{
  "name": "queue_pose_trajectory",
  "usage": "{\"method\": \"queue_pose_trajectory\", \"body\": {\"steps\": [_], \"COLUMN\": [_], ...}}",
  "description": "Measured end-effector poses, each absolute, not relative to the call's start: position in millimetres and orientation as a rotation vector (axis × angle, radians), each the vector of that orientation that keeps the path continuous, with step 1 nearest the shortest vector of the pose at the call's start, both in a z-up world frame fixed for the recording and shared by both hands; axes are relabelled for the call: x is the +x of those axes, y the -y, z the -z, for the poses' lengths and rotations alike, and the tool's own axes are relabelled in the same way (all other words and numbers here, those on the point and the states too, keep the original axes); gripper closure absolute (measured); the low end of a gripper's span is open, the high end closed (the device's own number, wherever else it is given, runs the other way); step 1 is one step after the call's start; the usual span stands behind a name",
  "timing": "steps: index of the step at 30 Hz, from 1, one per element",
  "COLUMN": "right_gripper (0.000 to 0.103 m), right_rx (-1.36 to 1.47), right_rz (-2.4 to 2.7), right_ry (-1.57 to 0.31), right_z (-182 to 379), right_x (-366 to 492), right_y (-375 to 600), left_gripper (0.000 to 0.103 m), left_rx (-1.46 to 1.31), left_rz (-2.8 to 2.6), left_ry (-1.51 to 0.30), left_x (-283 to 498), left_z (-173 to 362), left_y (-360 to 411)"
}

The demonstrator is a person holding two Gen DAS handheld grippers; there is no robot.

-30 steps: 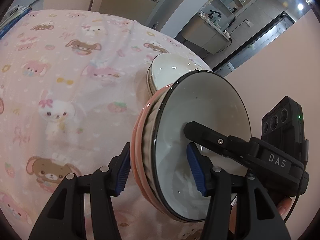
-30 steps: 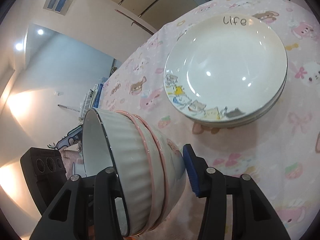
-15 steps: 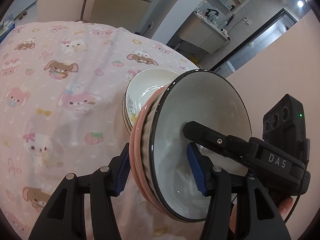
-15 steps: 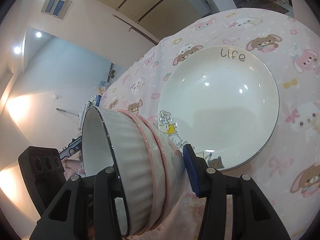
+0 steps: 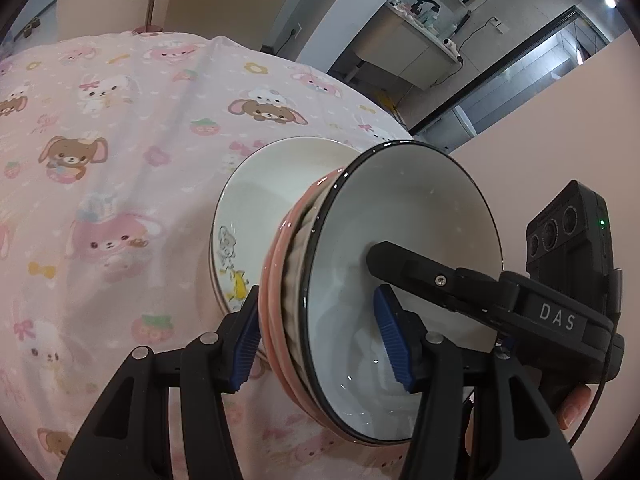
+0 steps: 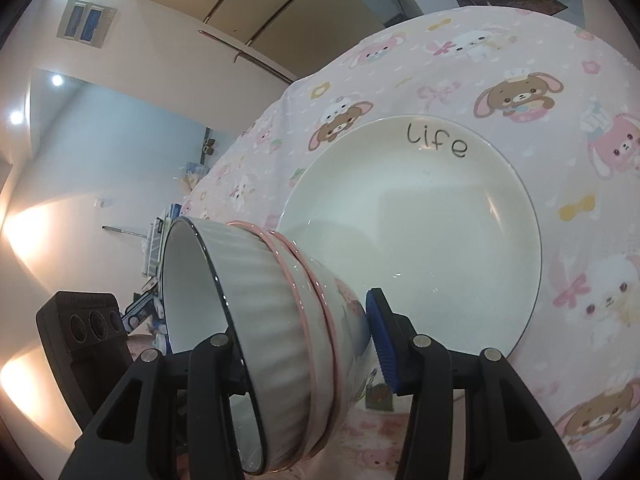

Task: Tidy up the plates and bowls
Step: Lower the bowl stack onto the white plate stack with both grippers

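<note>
A nested stack of bowls (image 5: 400, 280), a white ribbed one with a black rim inside pink-rimmed ones, is held tilted on its side above the table. My left gripper (image 5: 320, 340) is shut on its near edge, one pad inside and one outside. My right gripper (image 6: 304, 344) is shut on the same bowl stack (image 6: 280, 320) from the opposite side; it also shows in the left wrist view (image 5: 480, 292). Just beyond the bowls lie stacked white plates (image 6: 420, 216) with "life" lettering and cartoon prints, also seen in the left wrist view (image 5: 260, 200).
The round table wears a pink cartoon-animal cloth (image 5: 100, 160). Its far edge (image 5: 320, 76) curves close behind the plates. Cabinets and a kitchen doorway stand beyond.
Both grippers have carried the bowl stack toward the plates, which now lie nearer and partly under the bowls. The grip on the bowls has not changed.
</note>
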State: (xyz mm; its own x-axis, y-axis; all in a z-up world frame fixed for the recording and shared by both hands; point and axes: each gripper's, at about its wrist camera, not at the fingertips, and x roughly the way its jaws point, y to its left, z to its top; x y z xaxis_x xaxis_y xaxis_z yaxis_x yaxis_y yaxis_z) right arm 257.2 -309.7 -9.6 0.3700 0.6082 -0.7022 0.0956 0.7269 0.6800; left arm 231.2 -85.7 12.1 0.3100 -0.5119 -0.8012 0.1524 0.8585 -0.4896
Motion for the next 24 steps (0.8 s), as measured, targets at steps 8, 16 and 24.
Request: {"method": "queue_pose_trajectory", "body": {"steps": [8, 16, 24], "right_gripper": [0.053, 0.053, 0.051], "right_rx": [0.758, 0.774, 0.752], "right_rz": [-0.327, -0.321, -0.317], "right_ry": [-1.199, -1.212, -1.19], "right_z": [30.7, 40.2, 38.5], "right_x": [275.6, 283.7, 283.6], "right_y": [325.7, 333.5, 330.9], "left_gripper": [0.05, 0.049, 0.048], "left_rx": [-0.316, -0.307, -0.323], "left_rz": [0.458, 0.47, 0.473], "left_ry": [-1.237, -1.261, -1.271], "left_x": [254.7, 261.5, 264.0], "left_z": [2.0, 8.6, 11.4], "left_y": [103.0, 108.9, 107.9]}}
